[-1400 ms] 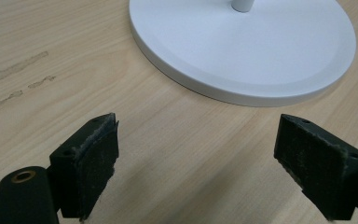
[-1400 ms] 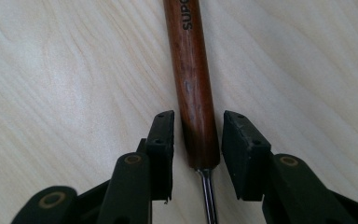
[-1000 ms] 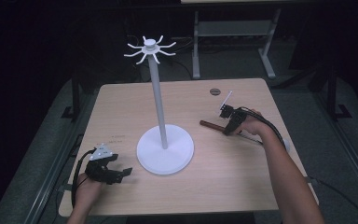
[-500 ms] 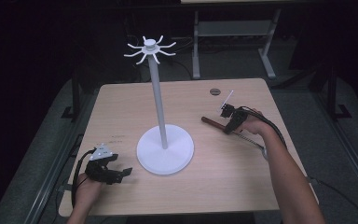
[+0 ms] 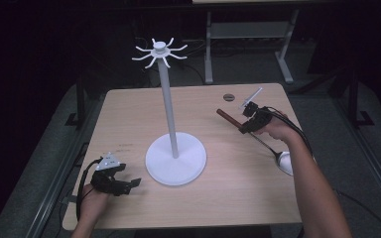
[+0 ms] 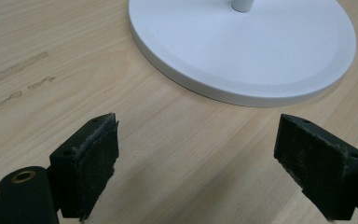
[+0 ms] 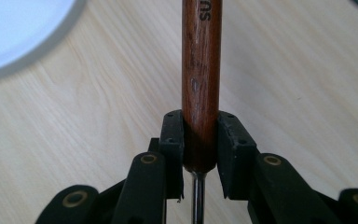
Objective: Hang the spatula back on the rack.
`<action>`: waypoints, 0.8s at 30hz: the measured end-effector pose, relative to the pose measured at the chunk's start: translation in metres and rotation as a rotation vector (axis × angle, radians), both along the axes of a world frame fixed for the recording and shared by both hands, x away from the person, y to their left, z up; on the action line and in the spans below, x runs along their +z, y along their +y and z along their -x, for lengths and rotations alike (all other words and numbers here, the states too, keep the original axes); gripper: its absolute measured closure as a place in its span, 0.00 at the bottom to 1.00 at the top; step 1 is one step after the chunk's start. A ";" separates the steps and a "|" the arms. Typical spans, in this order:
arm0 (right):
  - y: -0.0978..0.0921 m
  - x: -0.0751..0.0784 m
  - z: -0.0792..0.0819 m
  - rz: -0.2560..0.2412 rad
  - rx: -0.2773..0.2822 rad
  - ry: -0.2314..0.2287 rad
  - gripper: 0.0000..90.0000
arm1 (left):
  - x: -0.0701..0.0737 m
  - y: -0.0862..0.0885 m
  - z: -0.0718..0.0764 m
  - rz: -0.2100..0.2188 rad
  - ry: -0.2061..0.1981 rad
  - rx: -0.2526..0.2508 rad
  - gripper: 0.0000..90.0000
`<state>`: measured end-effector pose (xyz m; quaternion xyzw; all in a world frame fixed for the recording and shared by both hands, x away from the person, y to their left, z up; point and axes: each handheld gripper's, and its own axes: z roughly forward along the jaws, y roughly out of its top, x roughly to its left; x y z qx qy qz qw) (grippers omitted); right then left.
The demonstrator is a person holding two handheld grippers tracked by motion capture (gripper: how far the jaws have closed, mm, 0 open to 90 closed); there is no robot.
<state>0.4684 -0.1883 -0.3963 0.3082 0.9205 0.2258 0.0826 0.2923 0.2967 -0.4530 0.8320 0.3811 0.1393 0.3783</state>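
A spoon with a brown wooden handle and a metal bowl lies at the right of the table. My right gripper is shut on the handle near where the metal shaft begins. In the right gripper view the handle runs straight up from between the jaws of my right gripper. A white stand rises mid-table, with a round base, a tall pole and hooks on top. My left gripper is open and empty, low over the wood just left of the base.
A small dark round thing lies on the table's far side, beyond the spoon handle. The wooden table has a dark floor around it. A metal frame stands behind the table.
My right gripper has shifted slightly toward the far side, carrying the spoon handle with it. The left gripper has not moved.
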 end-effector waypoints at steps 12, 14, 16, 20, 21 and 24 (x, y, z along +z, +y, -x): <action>-0.026 0.030 0.028 -0.260 -0.056 -0.132 0.82 | -0.001 -0.001 0.000 0.006 0.002 0.003 0.15; -0.027 0.032 0.030 -0.276 -0.059 -0.139 0.82 | -0.001 -0.001 0.000 0.007 0.002 0.004 0.15; -0.032 0.038 0.038 -0.326 -0.070 -0.176 0.82 | -0.001 -0.001 0.000 0.006 0.002 0.004 0.15; -0.039 0.044 0.047 -0.401 -0.080 -0.226 0.82 | -0.001 -0.002 0.000 0.006 0.003 0.005 0.15; -0.039 0.044 0.047 -0.401 -0.080 -0.226 0.82 | -0.001 -0.002 0.000 0.006 0.003 0.005 0.15; -0.043 0.048 0.055 -0.447 -0.095 -0.257 0.82 | -0.001 -0.001 0.000 -0.001 0.004 0.002 0.15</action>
